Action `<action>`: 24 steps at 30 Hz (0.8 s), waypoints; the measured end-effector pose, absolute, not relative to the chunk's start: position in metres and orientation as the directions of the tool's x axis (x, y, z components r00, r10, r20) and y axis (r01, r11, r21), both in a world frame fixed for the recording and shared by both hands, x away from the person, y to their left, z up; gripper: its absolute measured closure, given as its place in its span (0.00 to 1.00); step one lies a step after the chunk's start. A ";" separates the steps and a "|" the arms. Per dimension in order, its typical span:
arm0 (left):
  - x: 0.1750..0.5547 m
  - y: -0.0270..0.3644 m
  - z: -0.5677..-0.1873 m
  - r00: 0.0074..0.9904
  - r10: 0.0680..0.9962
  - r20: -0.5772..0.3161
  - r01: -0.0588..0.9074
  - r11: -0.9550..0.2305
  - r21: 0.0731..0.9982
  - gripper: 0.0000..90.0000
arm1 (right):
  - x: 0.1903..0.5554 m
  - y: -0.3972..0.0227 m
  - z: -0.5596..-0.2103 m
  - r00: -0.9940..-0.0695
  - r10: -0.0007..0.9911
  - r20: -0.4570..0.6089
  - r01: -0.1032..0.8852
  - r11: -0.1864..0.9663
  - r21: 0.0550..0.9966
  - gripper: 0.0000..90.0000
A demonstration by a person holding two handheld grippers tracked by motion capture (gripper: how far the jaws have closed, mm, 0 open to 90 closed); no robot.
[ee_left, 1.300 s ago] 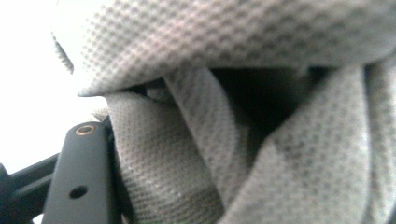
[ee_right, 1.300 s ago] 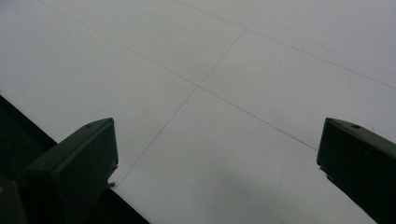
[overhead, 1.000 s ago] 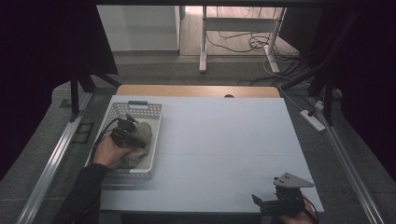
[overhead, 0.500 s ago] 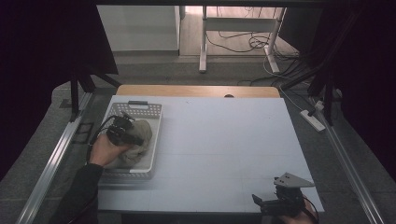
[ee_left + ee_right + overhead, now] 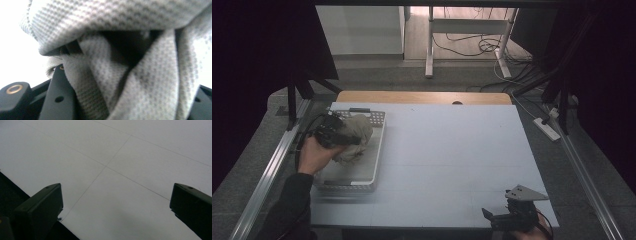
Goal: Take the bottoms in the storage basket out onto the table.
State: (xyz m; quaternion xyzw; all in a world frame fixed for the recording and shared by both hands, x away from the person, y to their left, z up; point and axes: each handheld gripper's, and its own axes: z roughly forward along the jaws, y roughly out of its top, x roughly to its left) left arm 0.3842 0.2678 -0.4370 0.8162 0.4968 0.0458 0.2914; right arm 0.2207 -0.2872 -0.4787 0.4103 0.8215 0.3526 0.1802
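Left hand-held gripper [image 5: 343, 136] clamped on grey cloth [image 5: 357, 131], bunch held over far end of white basket [image 5: 373, 170], folds drooping straight below jaws. Table [image 5: 452, 150] lies off to its right. Right hand-held gripper [image 5: 504, 218] well apart, jaws spread, nothing between.

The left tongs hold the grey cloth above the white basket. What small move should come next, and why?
Probably lift a little higher: the left tongs are shut on the cloth, but its lower folds hang inside the basket, not yet above its rim.
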 end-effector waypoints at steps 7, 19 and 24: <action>0.381 0.265 -0.422 0.517 0.831 -0.205 0.761 -0.338 0.553 0.58 | 0.221 -0.287 -0.479 -0.598 0.801 -0.007 0.548 0.415 0.726 0.00; 0.379 0.244 -0.399 0.577 0.790 -0.207 0.711 -0.360 0.604 0.58 | 0.221 -0.288 -0.479 -0.599 0.801 -0.004 0.546 0.412 0.729 0.00; 0.379 0.233 -0.392 0.593 0.779 -0.204 0.694 -0.366 0.619 0.58 | 0.221 -0.288 -0.479 -0.599 0.801 -0.004 0.546 0.412 0.729 0.00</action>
